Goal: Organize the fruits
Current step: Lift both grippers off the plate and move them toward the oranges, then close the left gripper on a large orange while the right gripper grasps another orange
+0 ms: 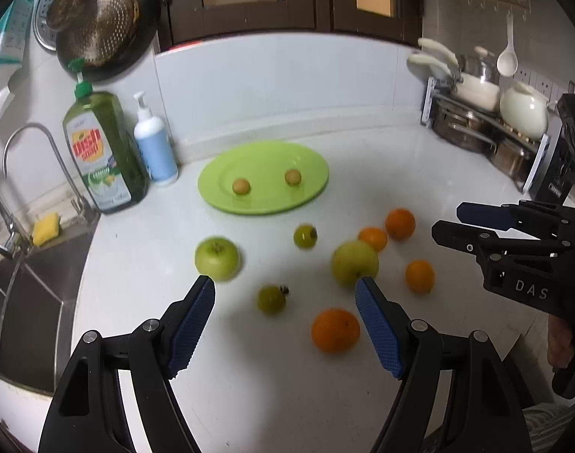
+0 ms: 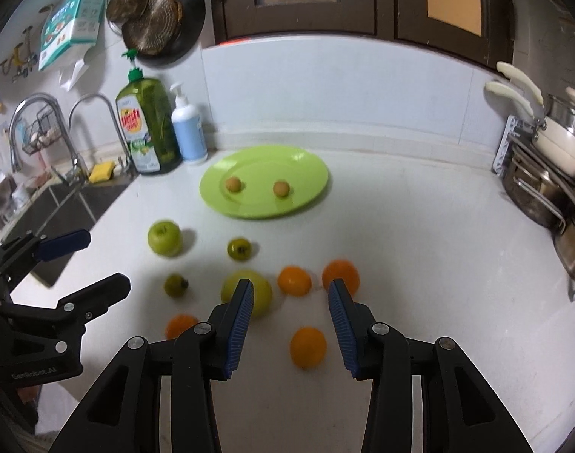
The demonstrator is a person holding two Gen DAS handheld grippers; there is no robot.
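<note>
Both tools hang above the white tabletop (image 1: 249, 377): the left tool (image 1: 285, 294) spread wide and empty, the right tool (image 2: 291, 294) likewise. Oranges (image 2: 308, 346), apples (image 1: 216, 258) and small green fruits (image 1: 271, 299) lie loose just ahead; beyond, the green plate (image 1: 310, 162) holds two small fruits (image 1: 241, 186). Picking seems barely begun; next, probably close on one fruit. Motion blur hides what the small fruits are.

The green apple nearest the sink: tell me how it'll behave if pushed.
The green apple looks round and sits loose on the smooth white counter, so it would probably roll. It looks firm, likely stiff in the open left claw.
</note>
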